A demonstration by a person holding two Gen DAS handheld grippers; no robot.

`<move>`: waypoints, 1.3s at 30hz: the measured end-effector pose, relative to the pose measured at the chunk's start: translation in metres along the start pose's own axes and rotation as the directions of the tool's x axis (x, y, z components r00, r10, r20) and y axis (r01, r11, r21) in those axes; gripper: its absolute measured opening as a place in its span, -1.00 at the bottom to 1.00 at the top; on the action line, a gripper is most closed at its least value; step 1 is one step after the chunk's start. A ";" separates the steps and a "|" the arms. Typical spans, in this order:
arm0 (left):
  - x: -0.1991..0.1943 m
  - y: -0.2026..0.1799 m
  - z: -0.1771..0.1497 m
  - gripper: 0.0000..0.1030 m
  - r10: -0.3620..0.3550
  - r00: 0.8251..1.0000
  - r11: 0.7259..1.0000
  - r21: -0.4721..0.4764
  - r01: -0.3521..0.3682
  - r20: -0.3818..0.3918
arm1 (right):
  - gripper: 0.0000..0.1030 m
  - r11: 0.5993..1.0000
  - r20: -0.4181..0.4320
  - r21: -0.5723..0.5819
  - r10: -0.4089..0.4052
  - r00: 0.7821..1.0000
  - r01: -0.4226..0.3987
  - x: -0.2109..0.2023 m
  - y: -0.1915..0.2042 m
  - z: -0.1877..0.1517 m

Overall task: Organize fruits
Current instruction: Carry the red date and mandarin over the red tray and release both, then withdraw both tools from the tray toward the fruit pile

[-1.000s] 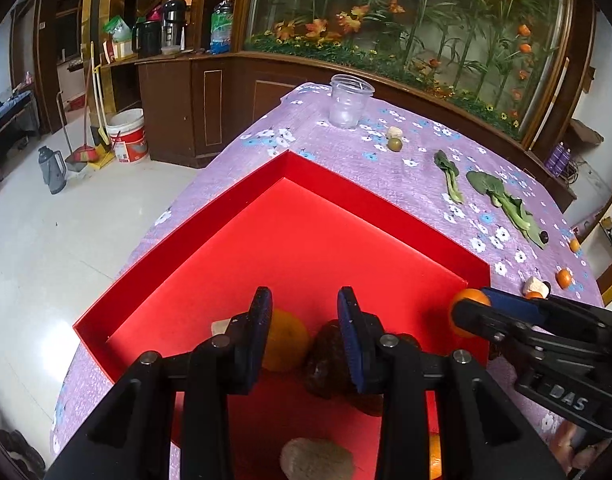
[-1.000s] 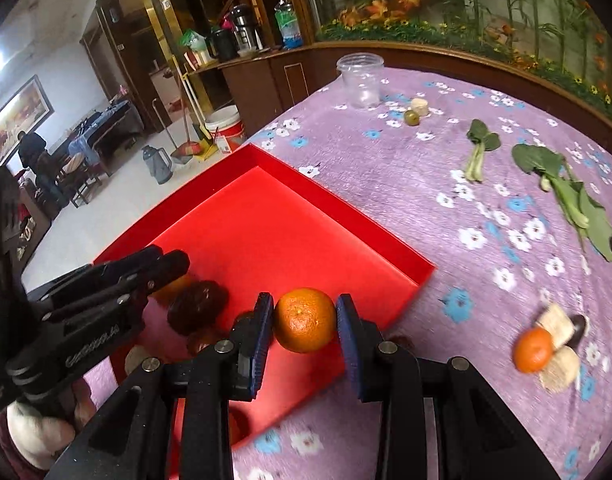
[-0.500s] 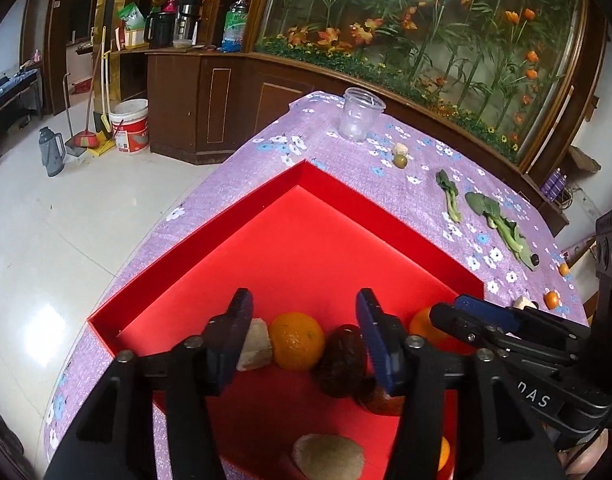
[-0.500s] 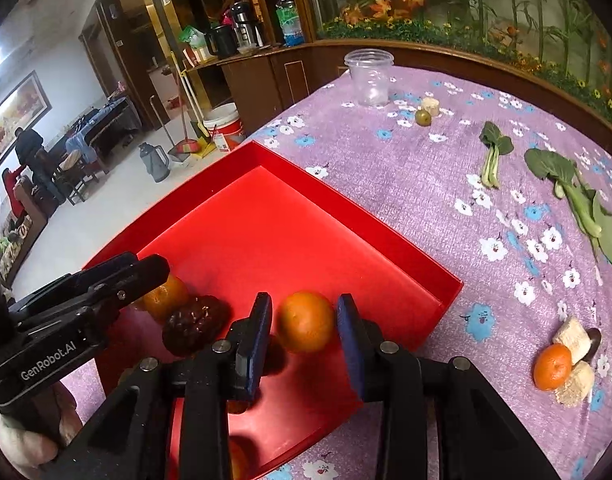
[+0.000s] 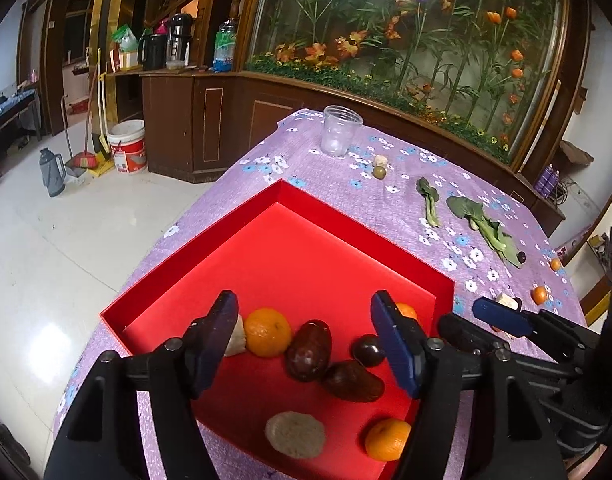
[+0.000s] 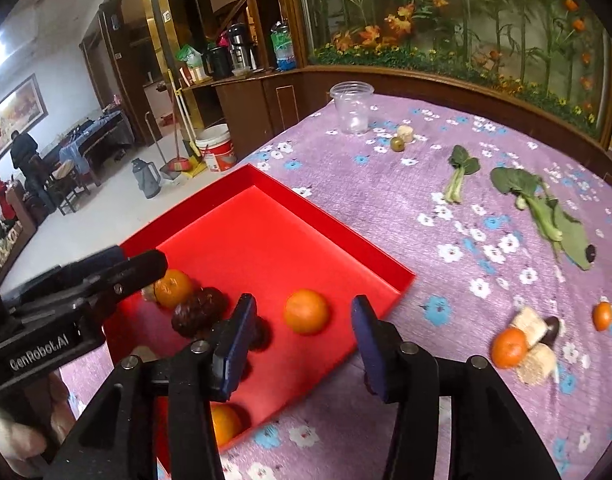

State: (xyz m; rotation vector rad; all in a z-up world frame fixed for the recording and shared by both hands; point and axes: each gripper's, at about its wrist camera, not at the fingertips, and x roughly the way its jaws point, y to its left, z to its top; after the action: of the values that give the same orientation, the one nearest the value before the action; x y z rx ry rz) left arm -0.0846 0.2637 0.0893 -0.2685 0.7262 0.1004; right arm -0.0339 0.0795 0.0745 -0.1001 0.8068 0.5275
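Observation:
A red tray (image 5: 281,200) (image 6: 338,232) sits on the purple flowered tablecloth. It holds oranges (image 5: 267,332) (image 5: 388,439), dark brown fruits (image 5: 308,350) (image 5: 352,380) and a beige lump (image 5: 294,435). My left gripper (image 5: 306,340) is open and empty above the tray's near end. My right gripper (image 6: 301,340) is open and empty; an orange (image 6: 306,311) lies loose on the tray floor between its fingers. Small oranges (image 6: 509,347) (image 6: 602,316) and beige pieces (image 6: 536,360) lie on the cloth at the right.
A clear plastic cup (image 5: 340,130) (image 6: 352,107) stands at the table's far end, with a green fruit (image 6: 397,144) near it. Leafy greens (image 6: 546,212) (image 5: 484,226) lie at the right. The table edge drops to the floor on the left.
My right gripper opened and let go of the orange, which now rests in the tray. My left gripper opened wider and drew back and up.

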 end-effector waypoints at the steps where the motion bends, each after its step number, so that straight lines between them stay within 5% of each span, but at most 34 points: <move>1: -0.002 -0.002 0.000 0.34 0.000 1.000 1.000 0.002 0.000 0.001 | 0.09 1.000 0.006 -0.004 -0.010 1.000 0.010 -0.004 0.000 -0.002; 13: -0.031 -0.032 -0.004 0.46 -0.046 0.999 0.998 0.051 0.045 0.022 | 0.28 0.997 0.063 0.025 -0.080 0.995 0.078 -0.049 -0.028 -0.029; 25: -0.039 -0.076 -0.015 0.47 -0.121 0.993 0.986 0.111 0.121 -0.005 | 0.32 0.951 0.020 0.231 -0.215 0.976 0.204 -0.096 -0.141 -0.091; 32: -0.022 -0.115 -0.030 0.46 -0.158 0.984 0.968 0.186 0.171 -0.080 | 0.32 0.923 -0.005 0.330 -0.207 0.978 0.197 -0.099 -0.186 -0.107; 39: -0.002 -0.139 -0.033 0.46 -0.197 0.971 0.954 0.203 0.222 -0.134 | 0.32 0.957 0.023 0.269 -0.121 0.992 0.111 -0.076 -0.182 -0.089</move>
State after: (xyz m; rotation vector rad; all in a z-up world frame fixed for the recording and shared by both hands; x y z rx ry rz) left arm -0.0822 0.1211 0.0958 -0.1422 0.8091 -0.1974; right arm -0.0478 -0.1348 0.0464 0.1118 0.8219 0.3045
